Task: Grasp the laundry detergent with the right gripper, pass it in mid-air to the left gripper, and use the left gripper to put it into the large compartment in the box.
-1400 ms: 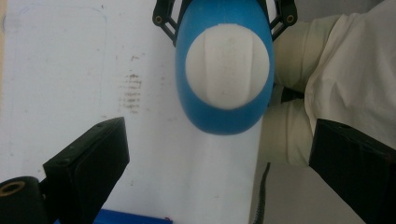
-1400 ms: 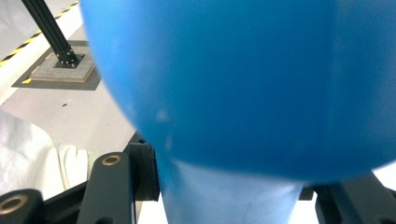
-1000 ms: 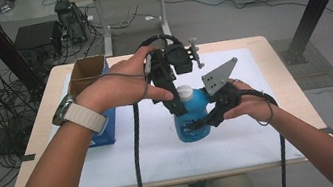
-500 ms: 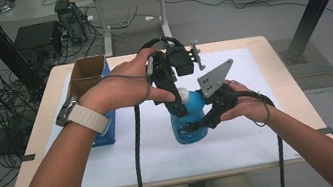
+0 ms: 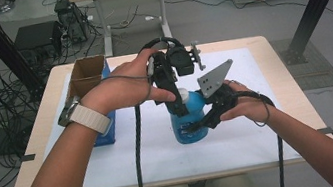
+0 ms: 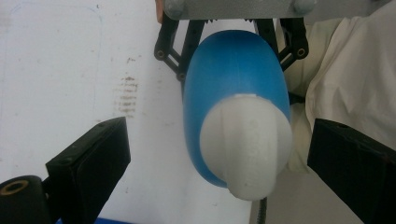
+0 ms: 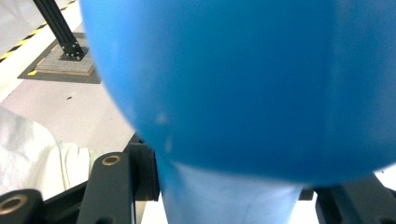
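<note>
A blue bottle (image 5: 190,121) with a white cap (image 5: 183,94) stands on the white mat (image 5: 242,137) at mid-table. My right gripper (image 5: 196,127) comes in from the right and is shut on the bottle's lower body, which looms huge and blue (image 7: 243,84) between its jaws (image 7: 229,196). My left gripper (image 5: 179,105) points down over the top of the bottle. In the left gripper view the cap (image 6: 247,149) sits between its two wide-apart jaws, with a gap on each side. The left gripper (image 6: 219,161) is open.
An open brown cardboard box (image 5: 86,71) sits at the table's left, with a blue box (image 5: 107,133) below my left wrist. Cables trail from both grippers toward the front edge. Desks, cables and black frame posts stand on the floor beyond the table.
</note>
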